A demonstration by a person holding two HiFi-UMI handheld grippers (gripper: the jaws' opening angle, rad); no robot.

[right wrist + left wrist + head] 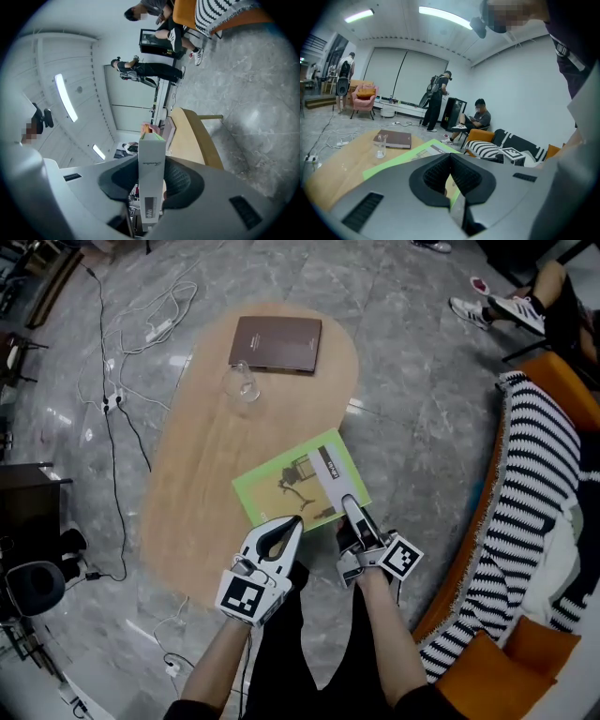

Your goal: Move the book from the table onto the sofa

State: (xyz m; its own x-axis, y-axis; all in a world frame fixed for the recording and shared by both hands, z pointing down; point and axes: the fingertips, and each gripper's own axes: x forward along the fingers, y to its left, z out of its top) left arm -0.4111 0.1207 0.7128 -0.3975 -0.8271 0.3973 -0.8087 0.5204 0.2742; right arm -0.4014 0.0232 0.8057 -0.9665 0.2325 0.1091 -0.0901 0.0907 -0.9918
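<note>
The person is holding a green book [298, 480] with both grippers over the near end of the wooden counter [192, 488]. The left gripper [292, 521] is pinching the book's near edge, with its jaws almost together on the thin part. The right gripper [351, 508] is squeezing the book's white spine, with its jaws a little apart because the spine is sitting between them. One corner of the book is sticking out past the counter's edge, over the gray floor [412, 427]. A brown book [277, 343] is lying flat at the far end of the counter, and a clear glass [242, 386] is standing just beside it. The orange sofa [489, 664] is waiting on the right with a black and white striped blanket [530, 460] lying on it. White cables [122, 395] are lying on the floor on the left.
</note>
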